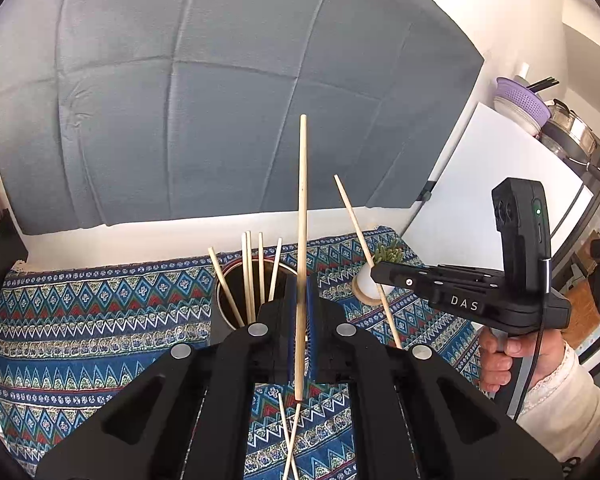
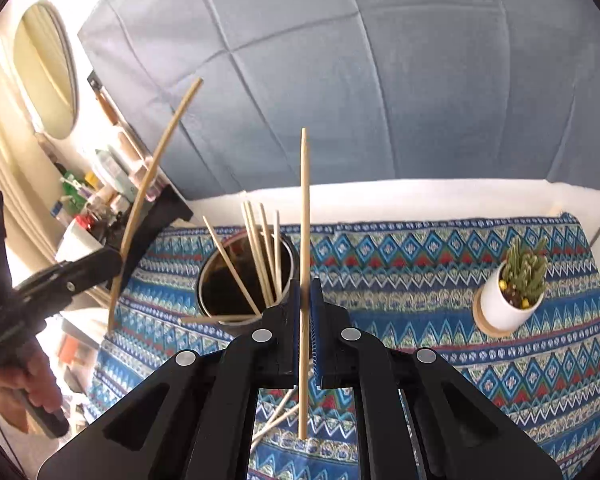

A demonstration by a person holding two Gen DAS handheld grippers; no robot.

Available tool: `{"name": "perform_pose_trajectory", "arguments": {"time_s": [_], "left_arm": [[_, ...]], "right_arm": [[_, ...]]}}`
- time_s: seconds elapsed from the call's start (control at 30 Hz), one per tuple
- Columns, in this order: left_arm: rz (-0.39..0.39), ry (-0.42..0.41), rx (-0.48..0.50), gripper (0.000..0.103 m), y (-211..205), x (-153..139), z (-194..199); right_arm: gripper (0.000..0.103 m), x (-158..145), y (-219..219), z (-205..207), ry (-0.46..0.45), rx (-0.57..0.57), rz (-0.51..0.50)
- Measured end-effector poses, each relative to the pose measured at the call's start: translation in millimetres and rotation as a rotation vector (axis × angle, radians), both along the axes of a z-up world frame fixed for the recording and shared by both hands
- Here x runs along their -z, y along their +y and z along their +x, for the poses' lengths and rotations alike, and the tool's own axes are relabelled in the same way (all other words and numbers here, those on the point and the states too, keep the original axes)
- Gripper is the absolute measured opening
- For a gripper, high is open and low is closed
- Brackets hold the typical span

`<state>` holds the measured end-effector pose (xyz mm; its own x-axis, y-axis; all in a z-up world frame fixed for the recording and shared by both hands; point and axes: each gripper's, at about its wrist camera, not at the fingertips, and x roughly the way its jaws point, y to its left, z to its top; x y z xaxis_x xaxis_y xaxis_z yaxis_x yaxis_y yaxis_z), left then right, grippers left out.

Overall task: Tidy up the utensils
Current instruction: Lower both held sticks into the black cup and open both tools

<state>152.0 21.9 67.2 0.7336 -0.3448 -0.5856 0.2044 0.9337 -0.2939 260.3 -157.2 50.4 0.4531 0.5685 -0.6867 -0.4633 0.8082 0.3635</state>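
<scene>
Your work surface is a patterned cloth [image 2: 420,264]. On it stand a chopstick holder [image 2: 216,280] and a potted cactus [image 2: 512,292]. Loose chopsticks [image 1: 290,440] lie near you.

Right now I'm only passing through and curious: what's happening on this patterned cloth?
A person is sorting chopsticks. The left gripper is shut on one chopstick, and the right gripper is shut on another chopstick. Several already stand in the dark cup, and a few loose chopsticks lie on the tablecloth.

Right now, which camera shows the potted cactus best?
The right wrist view: the potted cactus stands whole and unobstructed on the patterned cloth. In the left wrist view the right gripper and its chopstick partly cover it.
</scene>
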Motion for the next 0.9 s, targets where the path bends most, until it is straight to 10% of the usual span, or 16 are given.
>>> {"name": "perform_pose_trajectory", "arguments": {"time_s": [0.3,0.9], "left_arm": [[-0.072,-0.097,0.015,0.005,4.7,3.7,12.4],[-0.087,0.037,-0.062,0.006,35.1,50.2,15.7]], "right_arm": [[0.005,-22.4,22.4,20.3,-0.063,-0.015,0.149],[0.005,0.9,53.7,42.0,-0.06,-0.04,0.171]]}}
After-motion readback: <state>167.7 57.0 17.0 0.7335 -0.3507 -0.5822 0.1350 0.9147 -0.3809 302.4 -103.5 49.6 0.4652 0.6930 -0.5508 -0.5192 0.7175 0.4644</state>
